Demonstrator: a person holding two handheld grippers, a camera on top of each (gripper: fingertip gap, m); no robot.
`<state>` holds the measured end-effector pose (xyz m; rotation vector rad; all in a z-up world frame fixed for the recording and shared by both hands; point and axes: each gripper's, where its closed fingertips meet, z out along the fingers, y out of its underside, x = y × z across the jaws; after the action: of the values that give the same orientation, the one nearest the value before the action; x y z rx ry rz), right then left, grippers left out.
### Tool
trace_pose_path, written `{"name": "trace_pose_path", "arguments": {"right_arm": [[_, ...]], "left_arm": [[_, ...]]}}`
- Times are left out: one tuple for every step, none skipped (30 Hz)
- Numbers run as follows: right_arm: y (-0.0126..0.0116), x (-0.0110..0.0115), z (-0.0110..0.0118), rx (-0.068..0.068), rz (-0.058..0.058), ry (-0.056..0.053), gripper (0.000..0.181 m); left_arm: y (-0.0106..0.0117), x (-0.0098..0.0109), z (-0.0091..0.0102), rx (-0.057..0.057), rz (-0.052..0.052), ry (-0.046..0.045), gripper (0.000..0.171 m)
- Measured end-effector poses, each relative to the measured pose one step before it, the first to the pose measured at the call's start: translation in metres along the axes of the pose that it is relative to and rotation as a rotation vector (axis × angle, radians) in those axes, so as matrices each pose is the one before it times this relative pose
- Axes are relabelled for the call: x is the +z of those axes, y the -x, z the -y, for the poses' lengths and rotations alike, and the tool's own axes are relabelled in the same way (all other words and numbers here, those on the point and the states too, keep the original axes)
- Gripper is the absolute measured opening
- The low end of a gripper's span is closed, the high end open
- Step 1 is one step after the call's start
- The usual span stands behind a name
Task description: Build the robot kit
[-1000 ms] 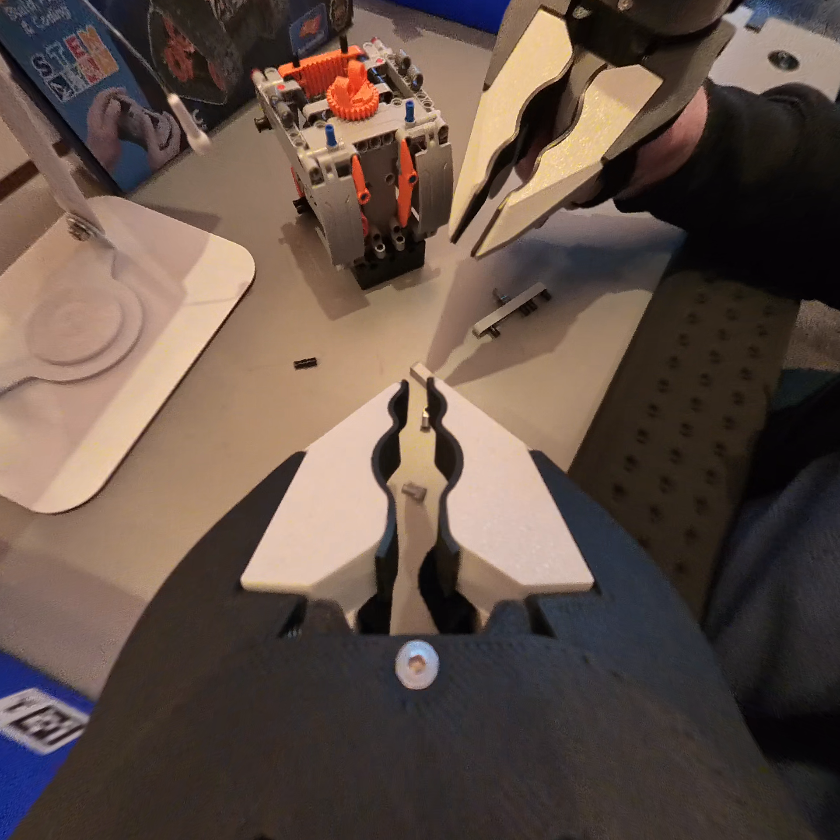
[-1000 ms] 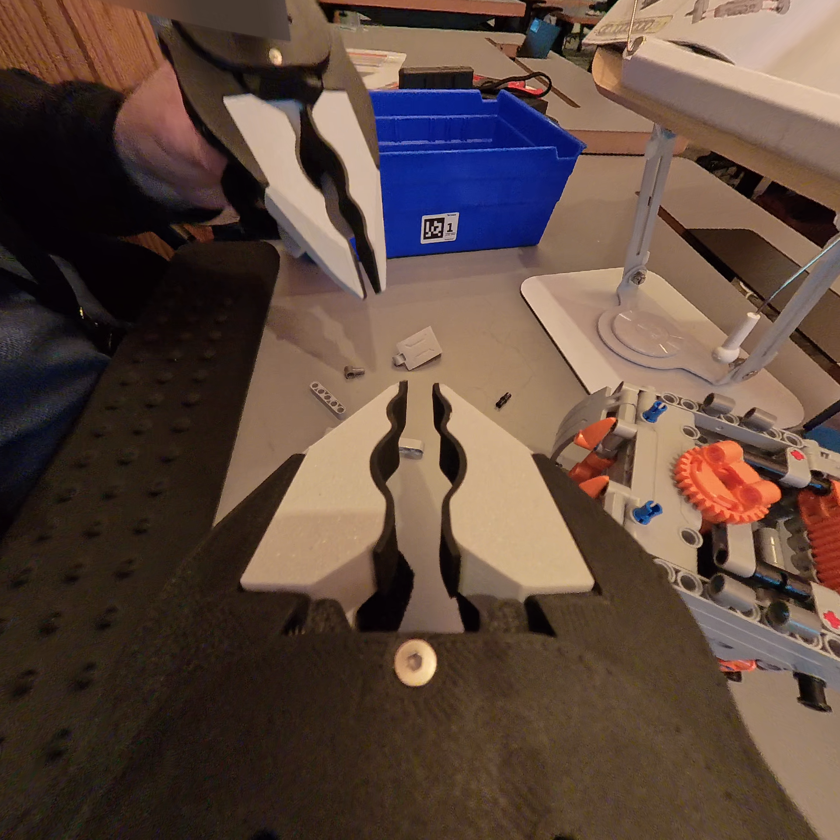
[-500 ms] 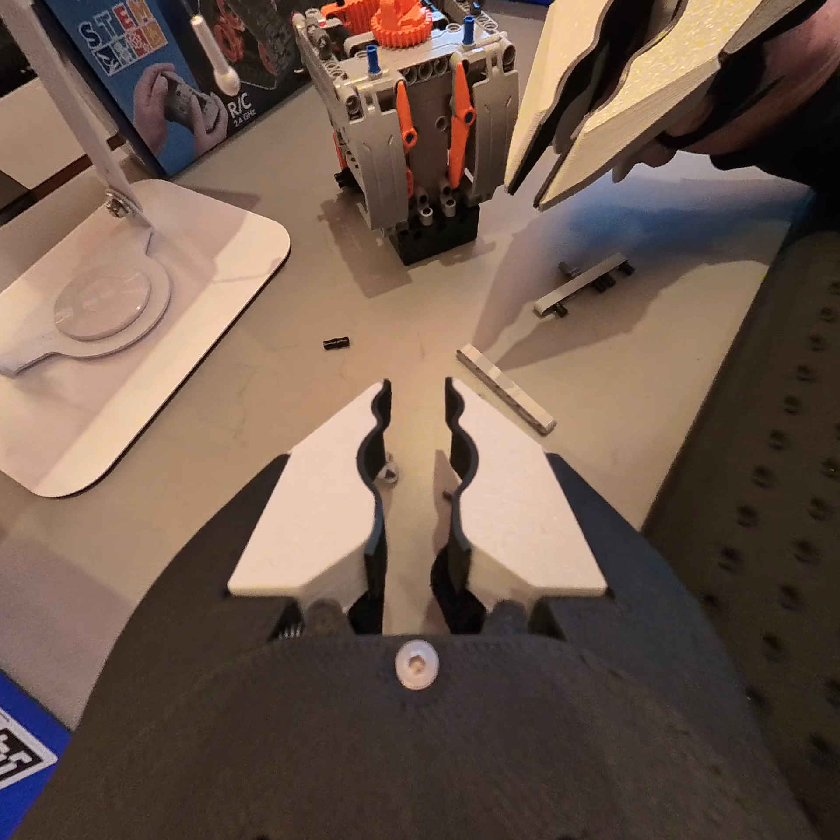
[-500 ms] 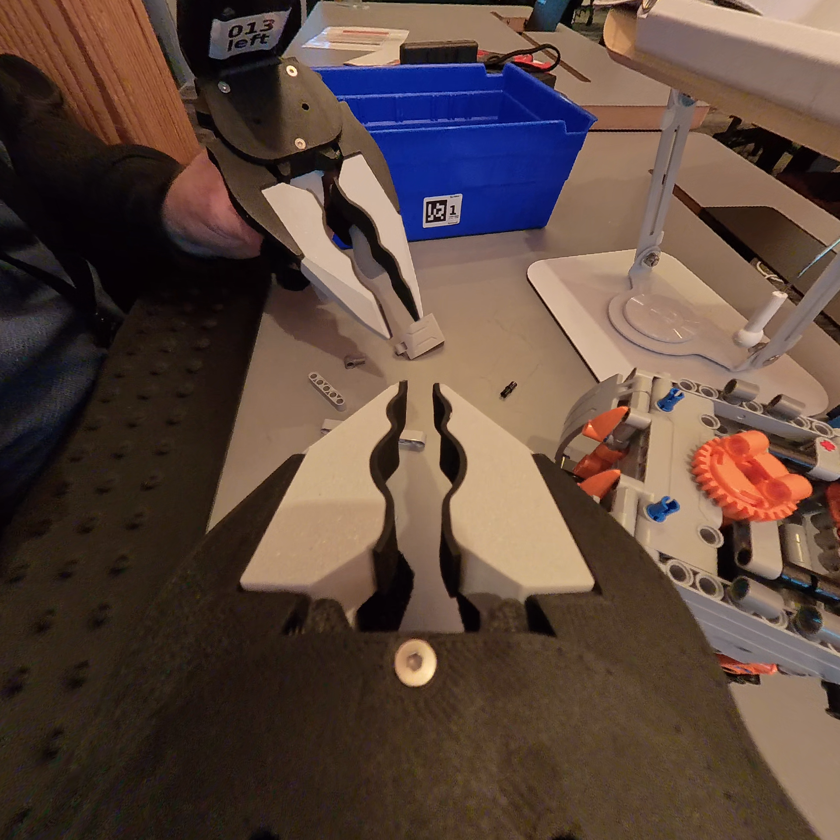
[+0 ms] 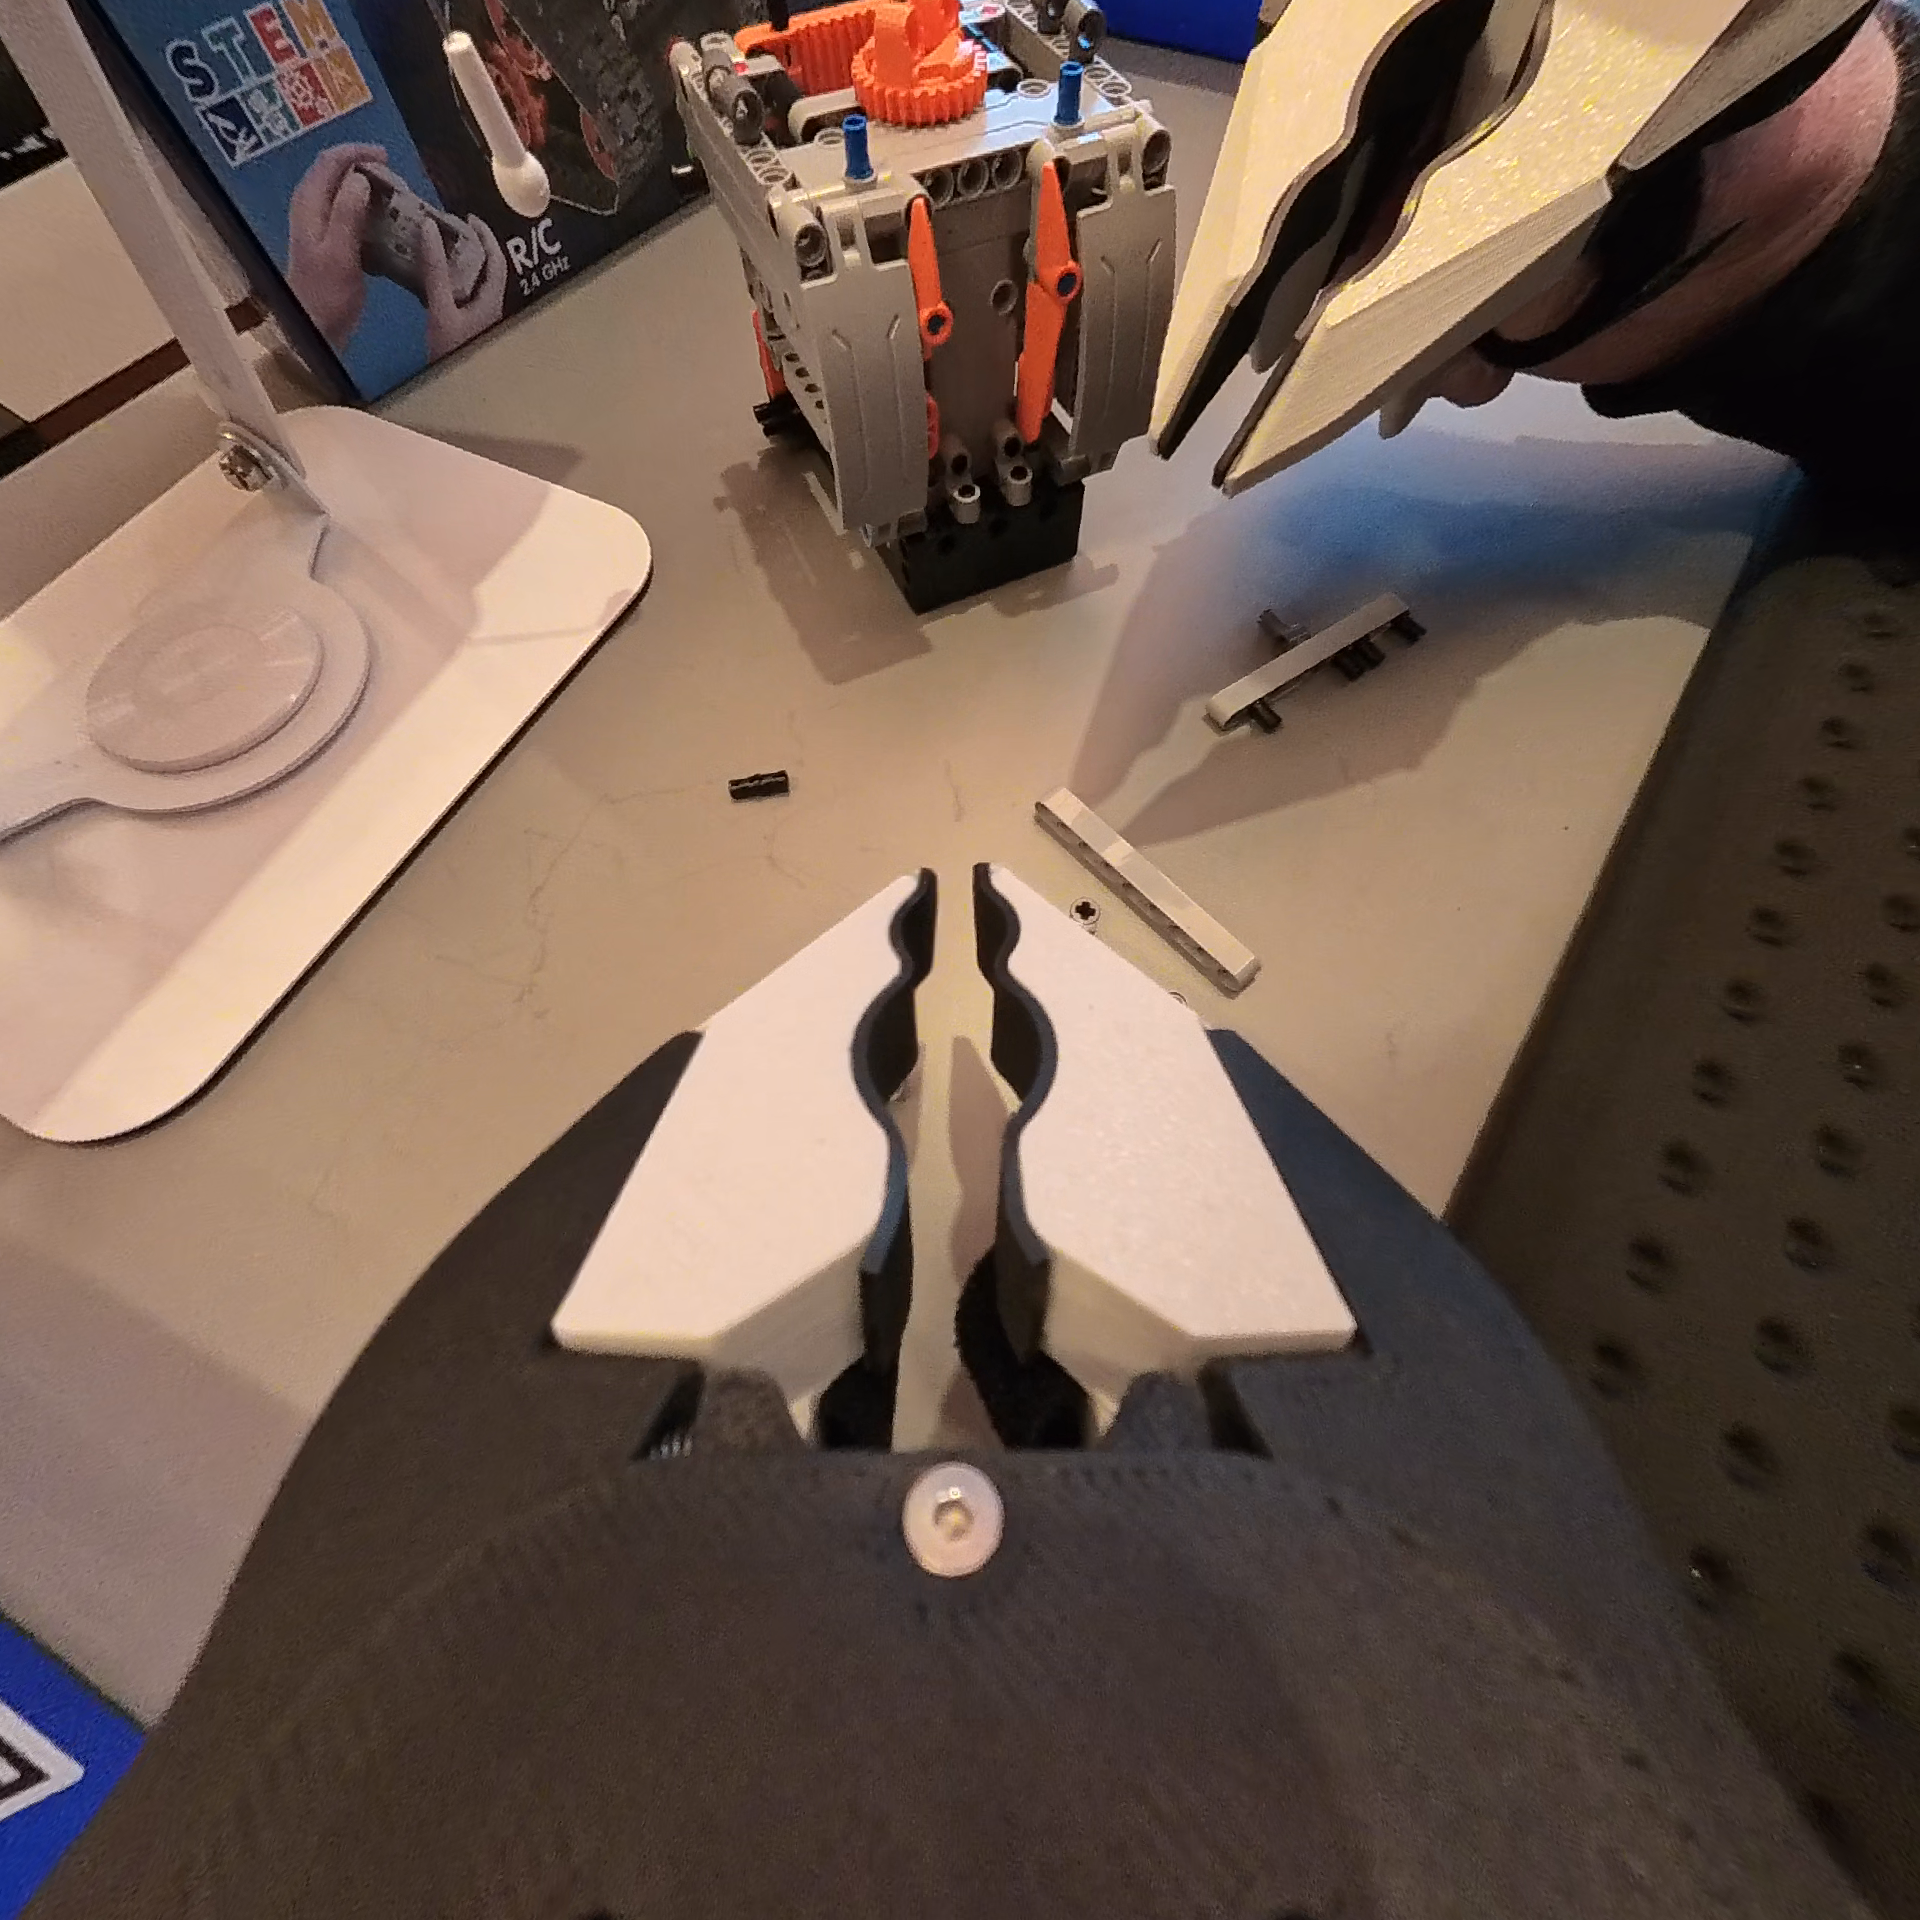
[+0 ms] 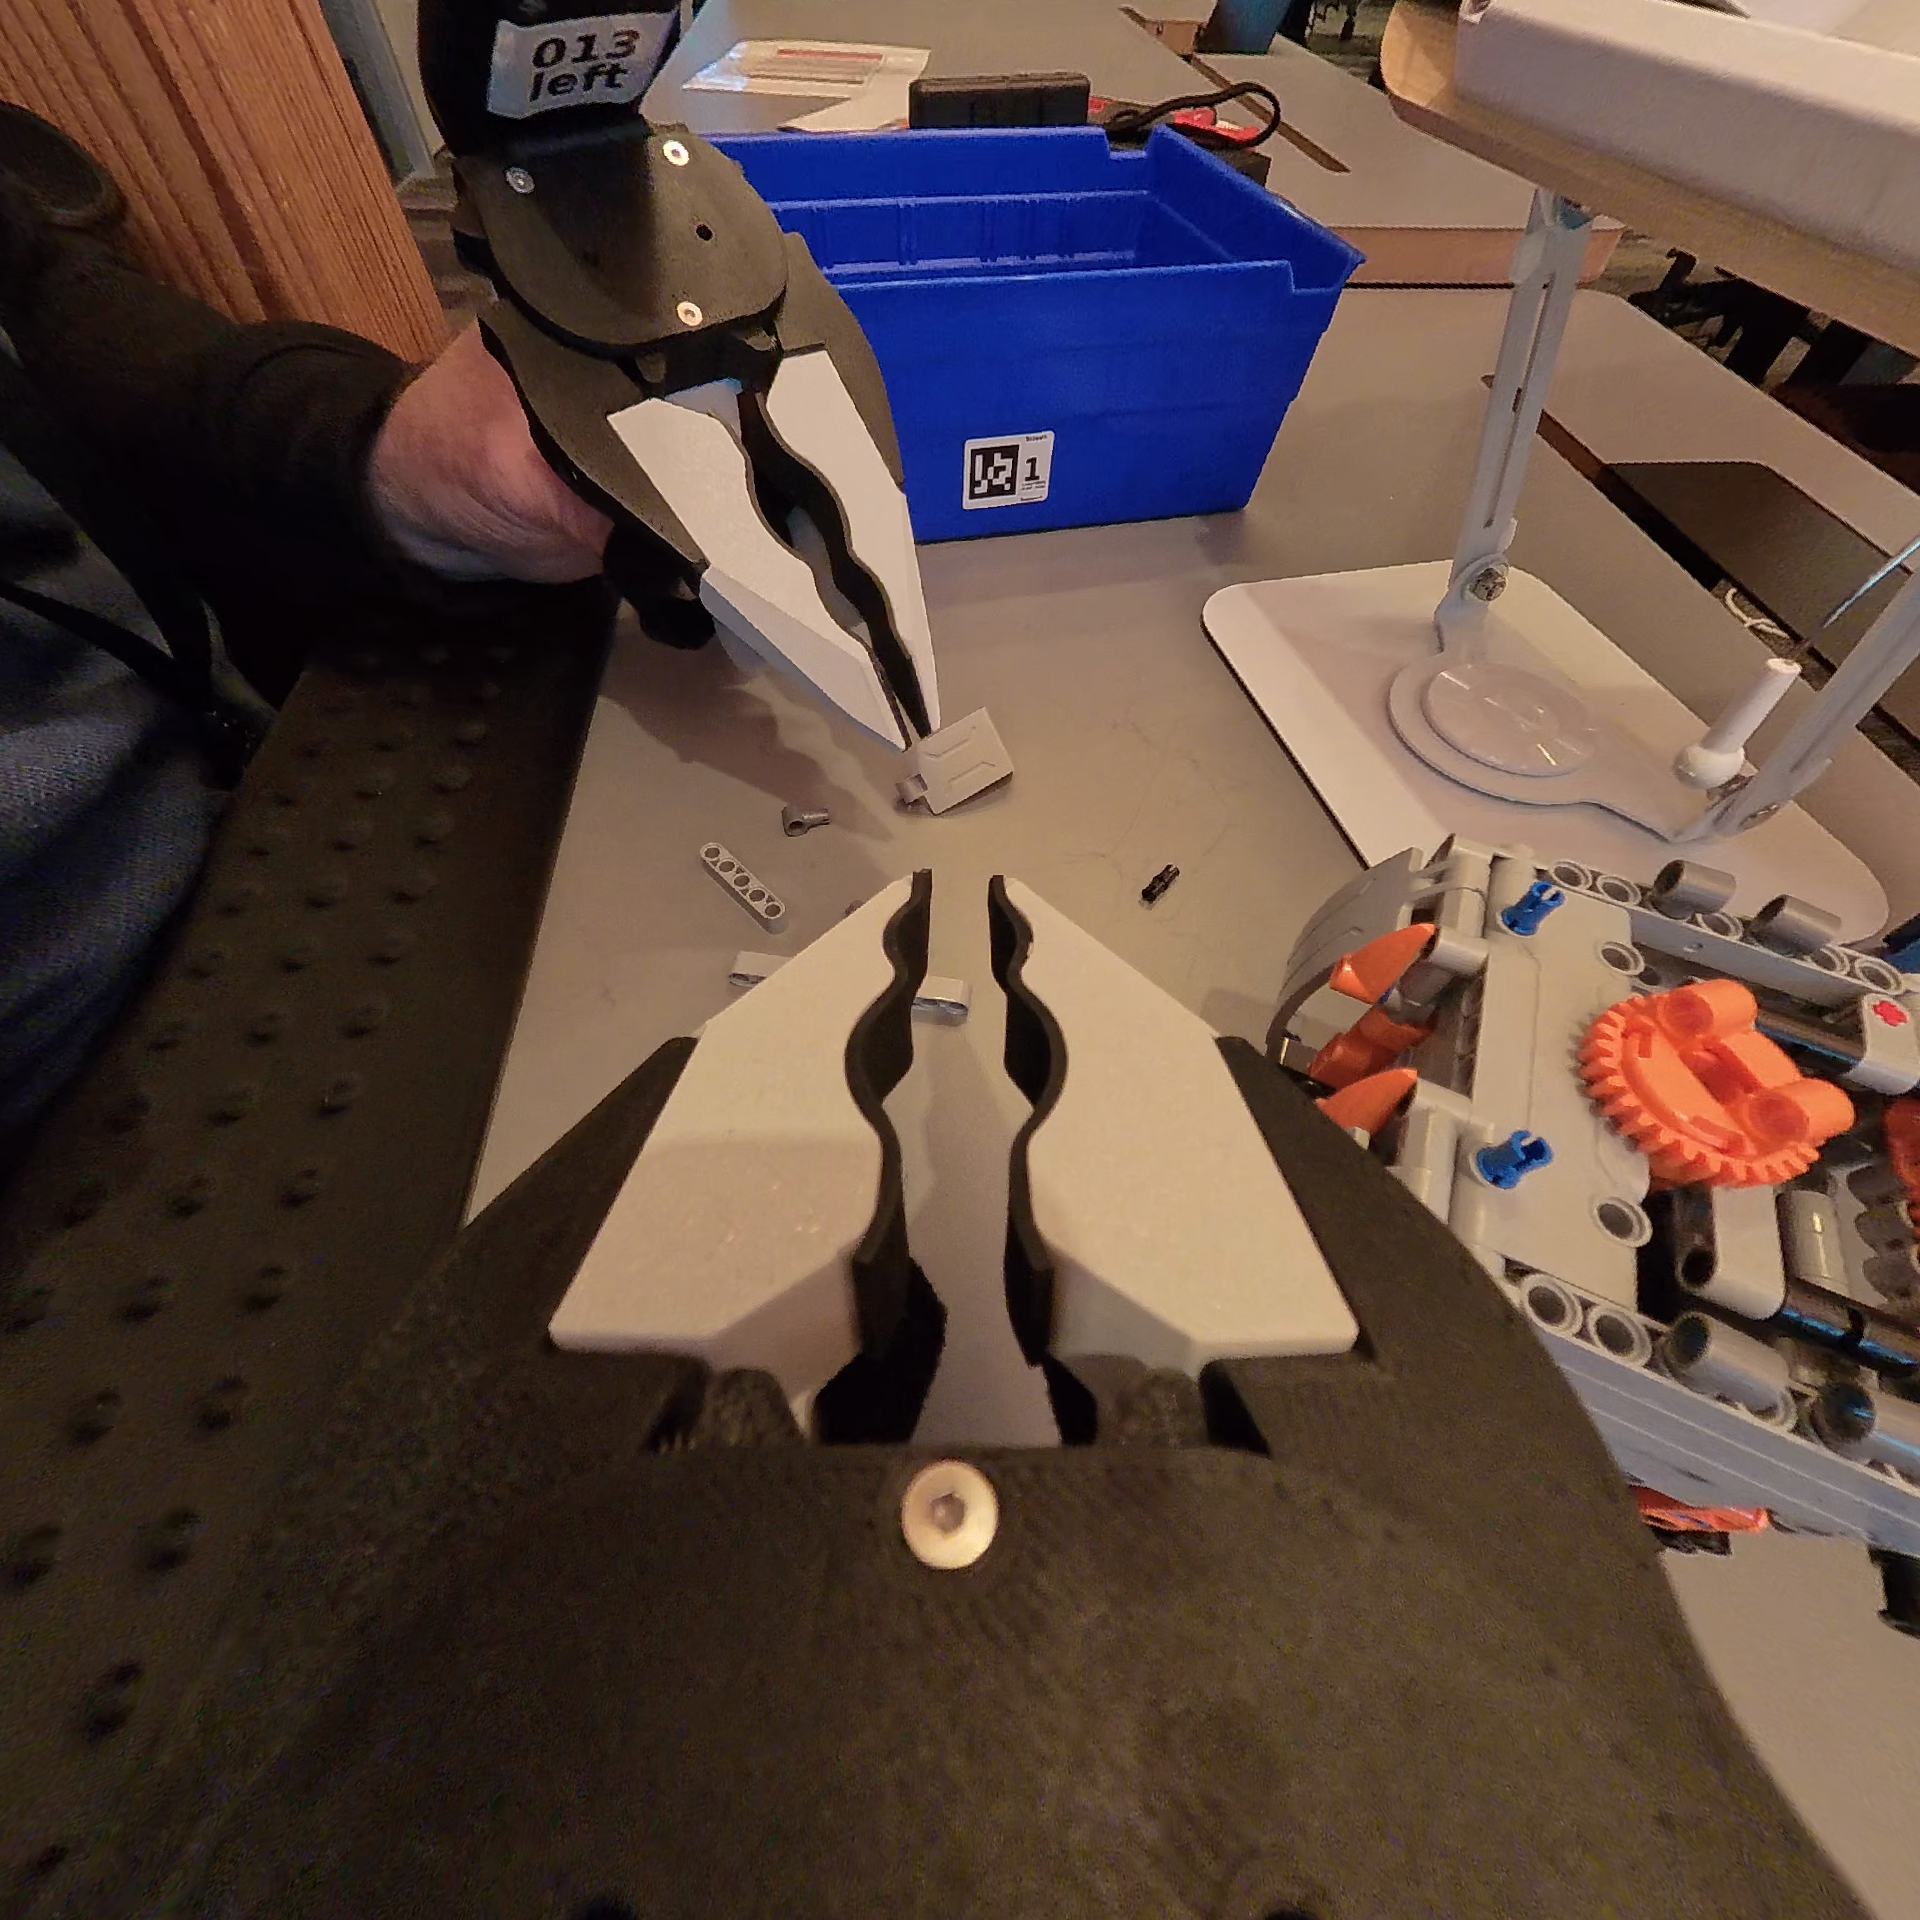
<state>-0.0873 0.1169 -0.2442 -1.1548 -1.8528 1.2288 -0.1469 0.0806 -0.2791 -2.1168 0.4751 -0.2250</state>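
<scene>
The light was warm and a little dim, and it came from above. On the table [image 5: 436, 1039] the model [image 5: 935, 343] and the right gripper [image 5: 1195, 468] threw soft, long shadows toward the camera. The white stand base [image 5: 343, 665] was the brightest surface, with mild glare. Both views showed strong wide-angle bending at the edges. The near black gripper bodies were slightly soft, and the far background in the right wrist view was dark.
</scene>
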Motion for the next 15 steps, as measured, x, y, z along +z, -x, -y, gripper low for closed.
{"name": "trace_pose_path", "arguments": {"right_arm": [[0.00003,0.00002,0.00003,-0.0002,0.0003,-0.0002,0.008],[0.00003,-0.00009,0.00011,-0.0002,0.0001,-0.0004,0.008],[-0.00009,0.0,0.0,-0.0004,-0.0005,0.0,0.008],[-0.00001,-0.00007,0.0,-0.0001,-0.0003,-0.0002,0.008],[-0.00003,-0.00014,0.00009,0.0003,0.0,-0.0003,0.008],[-0.00001,-0.00005,0.00007,-0.0001,0.0,0.0001,0.008],[0.00006,-0.00001,-0.00008,-0.0003,-0.0001,0.0007,0.008],[-0.00003,-0.00001,-0.00003,-0.0001,-0.0002,0.0002,0.008],[0.00006,-0.00005,0.00014,-0.0005,-0.0002,-0.0004,0.008],[0.00006,-0.0001,0.0002,-0.0008,-0.0001,-0.0002,0.008],[0.00001,-0.00012,0.00007,-0.0001,-0.0002,-0.0001,0.008],[-0.00009,-0.00012,0.00011,0.0001,-0.0004,-0.0005,0.008],[-0.00004,-0.0001,0.00011,-0.0001,-0.0005,-0.0003,0.008],[-0.00016,-0.00015,0.00005,-0.0002,-0.0006,-0.0001,0.008],[-0.00011,-0.00012,-0.00004,0.0001,-0.0005,-0.0001,0.008]], "left_arm": [[0.00004,0.00016,-0.00021,-0.0025,-0.002,0.00067,0.004],[0.00034,0.00005,-0.00008,-0.002,-0.0004,-0.00022,0.004],[0.00023,-0.00016,0.00014,-0.0015,0.0001,-0.0015,0.004],[-0.00005,-0.00008,0.00007,-0.0008,-0.0016,-0.00138,0.004],[-0.0001,0.00016,-0.00037,-0.0012,-0.002,0.00124,0.003],[0.00003,0.00033,-0.00052,-0.0005,-0.0007,0.00274,0.003],[-0.00006,0.00012,-0.00015,0.001,0.0001,0.00115,0.003],[-0.00012,0.00016,-0.00003,0.0005,-0.0007,0.00014,0.003],[-0.00008,0.0001,-0.00033,-0.0001,-0.0001,0.00173,0.003],[0.00027,0.00004,-0.00035,0.0009,0.0022,0.00152,0.003],[0.00018,-0.00008,0.00013,0.0005,0.0013,-0.0007,0.003],[-0.00011,0.0,0.00004,-0.0008,-0.001,-0.00049,0.003],[0.00004,0.00013,-0.00025,-0.0015,-0.0009,0.00096,0.003],[0.00033,0.00019,-0.00041,-0.0009,0.0007,0.00193,0.003],[0.00004,0.0001,-0.0001,-0.0004,0.0002,0.00049,0.003]]}}
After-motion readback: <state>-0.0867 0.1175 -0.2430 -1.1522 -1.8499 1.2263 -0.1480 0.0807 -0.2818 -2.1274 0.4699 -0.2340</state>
